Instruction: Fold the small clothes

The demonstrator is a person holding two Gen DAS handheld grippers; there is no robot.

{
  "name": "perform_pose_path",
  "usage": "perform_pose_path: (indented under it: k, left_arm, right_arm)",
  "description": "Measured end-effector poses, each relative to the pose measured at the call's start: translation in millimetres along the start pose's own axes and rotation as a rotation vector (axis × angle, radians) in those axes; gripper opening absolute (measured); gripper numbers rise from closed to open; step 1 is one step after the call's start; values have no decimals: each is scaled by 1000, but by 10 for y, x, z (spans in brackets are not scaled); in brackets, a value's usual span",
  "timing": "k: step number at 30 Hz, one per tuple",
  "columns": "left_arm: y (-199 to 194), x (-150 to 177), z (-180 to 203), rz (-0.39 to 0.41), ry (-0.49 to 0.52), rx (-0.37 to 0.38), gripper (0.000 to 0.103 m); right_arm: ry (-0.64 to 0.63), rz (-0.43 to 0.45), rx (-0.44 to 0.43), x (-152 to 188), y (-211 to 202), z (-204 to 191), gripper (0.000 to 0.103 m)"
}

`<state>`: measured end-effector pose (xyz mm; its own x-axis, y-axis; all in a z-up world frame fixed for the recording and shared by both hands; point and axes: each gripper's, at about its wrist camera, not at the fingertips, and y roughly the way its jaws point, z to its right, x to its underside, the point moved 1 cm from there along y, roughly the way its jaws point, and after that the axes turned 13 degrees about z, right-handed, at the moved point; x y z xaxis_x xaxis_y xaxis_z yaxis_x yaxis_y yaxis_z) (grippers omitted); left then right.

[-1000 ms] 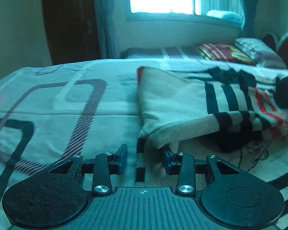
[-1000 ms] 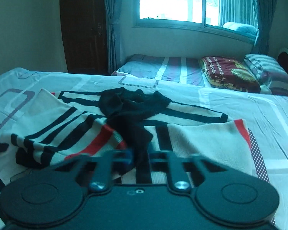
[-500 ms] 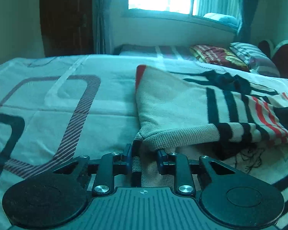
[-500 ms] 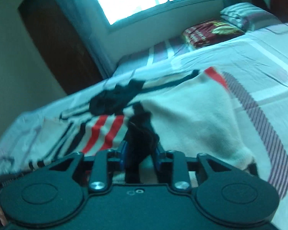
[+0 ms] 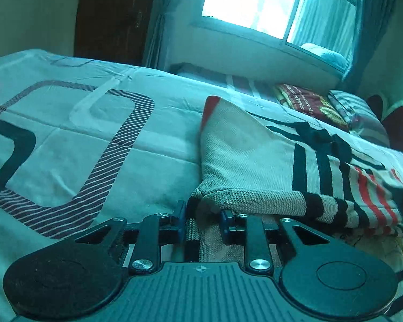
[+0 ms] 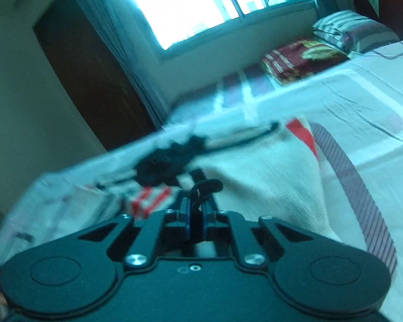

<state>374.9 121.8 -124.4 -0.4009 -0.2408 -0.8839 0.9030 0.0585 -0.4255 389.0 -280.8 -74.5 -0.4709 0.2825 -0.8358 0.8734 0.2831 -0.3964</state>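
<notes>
Item: one small knitted garment (image 5: 255,155), cream with black and red stripes, lying partly folded on a patterned bedsheet (image 5: 67,139); the bed runs toward a window wall with pillows at its far end. Left gripper (image 5: 202,221): placed at the near left corner of the garment, where the ribbed hem doubles over. A second ago its jaws stood wider with the hem only between them; they have since narrowed, and both blue pads now press on the doubled knit edge, so the corner is clamped. Its view has also tilted compared with half a second ago, while the corner sits in the same place. Right gripper (image 6: 196,212): on the opposite side of the garment, near the black bunched part (image 6: 169,161) and the red-striped band. A second ago it sat low over the cloth, half a second ago the jaws stood apart around dark fabric, and they have just been closing; they are now together on a thin dark strip or cord of the garment that loops just beyond the tips. Its picture is blurred and strongly tilted, so the exact piece pinched cannot be named. Status, as a judgement: both near corners appear secured, which suits lifting and carrying the near edge over toward the far edge for the next fold. Caution: the right hold looks slight and may slip under tension.
</notes>
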Motion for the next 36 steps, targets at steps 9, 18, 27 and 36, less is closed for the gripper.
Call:
perform_pose_path:
  k: [9,18,27,36]
  left_arm:
    - [-200,-392,9,85,104,43,58]
    - [820,-776,518,61,106,155,58]
    - [1320,-675,506,-31,180,114,60]
    - [1324,-679,527,-47,222,129,60]
  right_arm:
    - [-36,102,23,-104,-134,-8,25]
    - [-67,81,71,-175,129,42,25]
    - [31,89,95,-93,85,330,29]
    - [53,-2,13,-64,186,221,45]
